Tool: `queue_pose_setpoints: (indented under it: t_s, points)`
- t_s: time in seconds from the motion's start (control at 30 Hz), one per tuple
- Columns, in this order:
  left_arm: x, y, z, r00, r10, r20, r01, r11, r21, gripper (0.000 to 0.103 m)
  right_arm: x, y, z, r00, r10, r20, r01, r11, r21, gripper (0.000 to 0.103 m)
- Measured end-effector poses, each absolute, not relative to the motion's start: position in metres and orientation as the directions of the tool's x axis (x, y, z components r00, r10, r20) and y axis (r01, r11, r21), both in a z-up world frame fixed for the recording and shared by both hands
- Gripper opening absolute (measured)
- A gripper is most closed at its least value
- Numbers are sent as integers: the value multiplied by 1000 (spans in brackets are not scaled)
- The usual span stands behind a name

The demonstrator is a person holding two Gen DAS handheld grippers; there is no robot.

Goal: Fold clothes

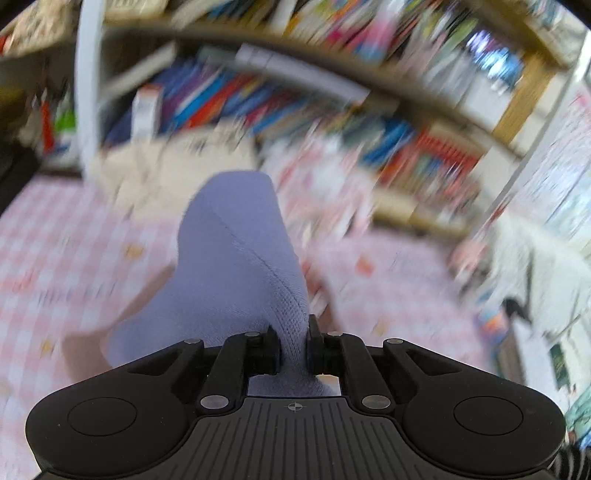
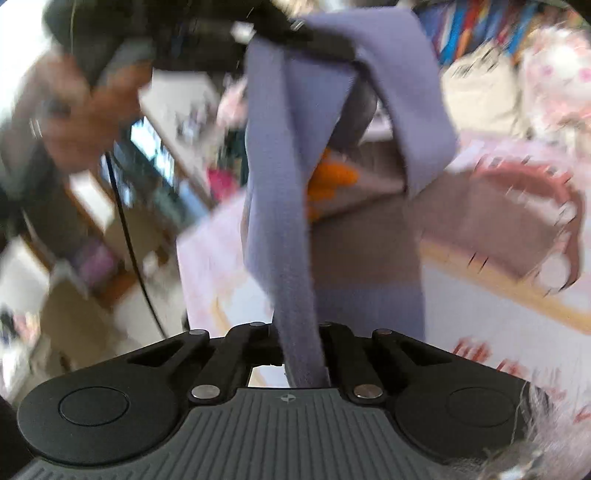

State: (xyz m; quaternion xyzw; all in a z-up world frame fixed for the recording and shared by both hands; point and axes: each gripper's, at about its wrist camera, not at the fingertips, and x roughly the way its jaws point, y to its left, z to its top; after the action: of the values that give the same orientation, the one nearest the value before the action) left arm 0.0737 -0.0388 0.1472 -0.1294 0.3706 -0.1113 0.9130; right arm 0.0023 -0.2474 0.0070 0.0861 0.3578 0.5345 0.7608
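Note:
A lavender knit garment (image 1: 236, 258) is pinched in my left gripper (image 1: 294, 347), whose jaws are shut on its edge; the cloth rises away from the fingers above a pink checked cloth surface (image 1: 48, 258). My right gripper (image 2: 299, 354) is shut on another part of the same lavender garment (image 2: 280, 206), which stretches up to the other gripper (image 2: 295, 33) and the hand holding it at the top of the right wrist view. A dusty-pink garment (image 2: 369, 236) with orange print lies on the surface behind the hanging cloth. Both views are motion-blurred.
Bookshelves (image 1: 332, 110) full of coloured books stand behind the surface. A cream bag (image 1: 159, 166) and a patterned pink bundle (image 1: 325, 177) sit at the back. A white pile (image 1: 535, 273) lies at the right. A pink rimmed basket (image 2: 535, 206) sits right. Furniture and a black cable (image 2: 129, 236) are at the left.

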Motion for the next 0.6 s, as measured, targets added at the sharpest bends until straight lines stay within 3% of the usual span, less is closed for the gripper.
queue_pose_setpoints:
  t_s: [0.23,0.43,0.53,0.6]
  points:
    - [108,-69,234,823,-492,-282,369,842,-394,11,0,-321,125,402,904,-147,-779,422,463,5]
    - [98,-54,313,750,-642,158,632,625,-459,11,-40,-339,247,409,904,125,-901,378,212,5]
    - [83,-30,318,725,-647,238,667,571,-479,11,-47,-323,263,390,909,143,-909,356,215,5]
    - [81,-9,297,745,-637,197,633,583,-510,13,-43,-305,255,364,928,82,-907,334,257,5]
